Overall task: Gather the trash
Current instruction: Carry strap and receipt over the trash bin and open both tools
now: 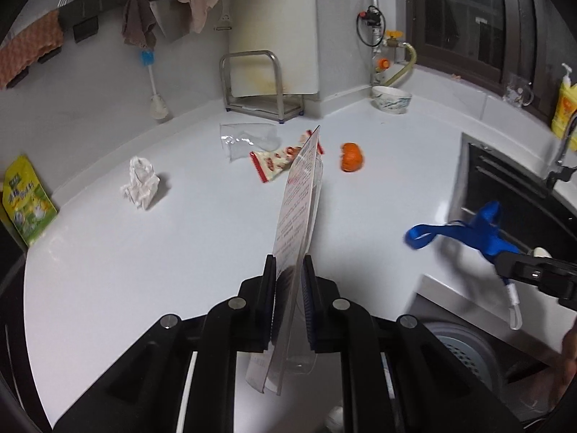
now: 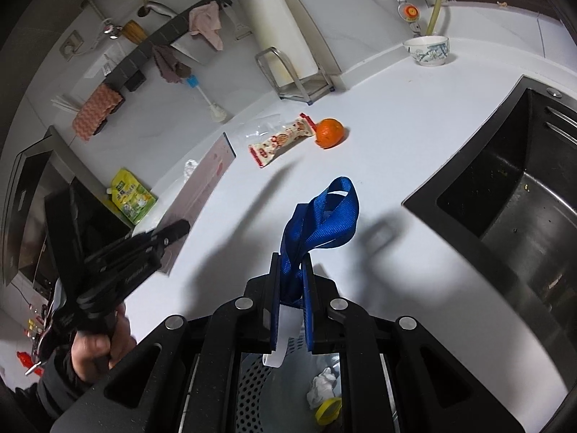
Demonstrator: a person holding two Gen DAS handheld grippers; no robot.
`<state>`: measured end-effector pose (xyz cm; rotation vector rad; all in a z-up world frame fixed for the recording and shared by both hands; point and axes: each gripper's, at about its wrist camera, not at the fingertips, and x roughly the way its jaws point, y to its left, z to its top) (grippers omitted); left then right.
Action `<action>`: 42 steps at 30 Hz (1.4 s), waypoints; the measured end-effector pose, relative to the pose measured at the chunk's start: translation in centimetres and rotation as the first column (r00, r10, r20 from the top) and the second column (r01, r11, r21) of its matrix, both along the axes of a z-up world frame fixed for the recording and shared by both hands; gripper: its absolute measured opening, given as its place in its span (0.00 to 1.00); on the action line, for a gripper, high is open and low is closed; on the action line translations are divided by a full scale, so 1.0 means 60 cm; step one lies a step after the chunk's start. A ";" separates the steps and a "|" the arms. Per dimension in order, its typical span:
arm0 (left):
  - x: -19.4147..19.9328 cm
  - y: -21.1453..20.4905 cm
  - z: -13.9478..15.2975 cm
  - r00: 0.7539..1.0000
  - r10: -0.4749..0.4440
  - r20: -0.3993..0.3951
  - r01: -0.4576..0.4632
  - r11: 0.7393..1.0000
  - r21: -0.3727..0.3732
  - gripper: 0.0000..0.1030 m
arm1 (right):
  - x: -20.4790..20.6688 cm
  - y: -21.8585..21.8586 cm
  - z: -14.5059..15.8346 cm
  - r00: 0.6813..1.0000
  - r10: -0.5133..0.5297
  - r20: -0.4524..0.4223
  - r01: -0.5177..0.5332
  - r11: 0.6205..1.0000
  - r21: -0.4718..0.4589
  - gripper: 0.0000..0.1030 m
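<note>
My left gripper (image 1: 289,265) is shut on a flat clear plastic package with a printed card (image 1: 299,195), held edge-up above the white counter (image 1: 144,270); it also shows in the right wrist view (image 2: 205,176). My right gripper (image 2: 291,263) is shut on a blue strap (image 2: 321,213), held over the grey trash bin (image 2: 252,379). On the counter lie a crumpled white tissue (image 1: 140,183), a clear plastic bag (image 1: 249,139), a red-and-white snack wrapper (image 1: 276,160) and an orange peel (image 1: 351,157).
A black sink (image 2: 505,195) is set in the counter at right. A bowl (image 1: 391,98), a metal rack (image 1: 259,86), a green pouch (image 1: 25,200) and a yellow soap bottle (image 1: 564,108) stand along the back. The bin holds tissue (image 2: 321,386) and a yellow ring.
</note>
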<state>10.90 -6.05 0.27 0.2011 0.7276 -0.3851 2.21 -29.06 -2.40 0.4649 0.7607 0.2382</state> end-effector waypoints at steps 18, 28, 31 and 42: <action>-0.263 0.031 0.012 0.997 0.054 0.046 -0.049 0.994 -0.099 0.14 | -0.215 0.073 0.010 0.999 0.019 0.043 -0.018 1.000 -0.024 0.10; -0.300 0.030 -0.030 0.998 0.061 0.013 -0.060 0.994 -0.096 0.13 | -0.232 0.092 -0.044 0.998 0.056 -0.022 -0.056 0.998 -0.002 0.10; -0.303 0.030 -0.035 0.997 0.071 0.013 -0.070 0.994 -0.086 0.13 | -0.231 0.095 -0.051 0.997 0.061 -0.037 -0.061 0.998 -0.015 0.12; -0.302 0.038 -0.038 0.994 0.106 0.015 -0.104 0.988 -0.111 0.58 | -0.237 0.074 -0.048 1.000 0.003 -0.025 -0.004 0.999 -0.037 0.38</action>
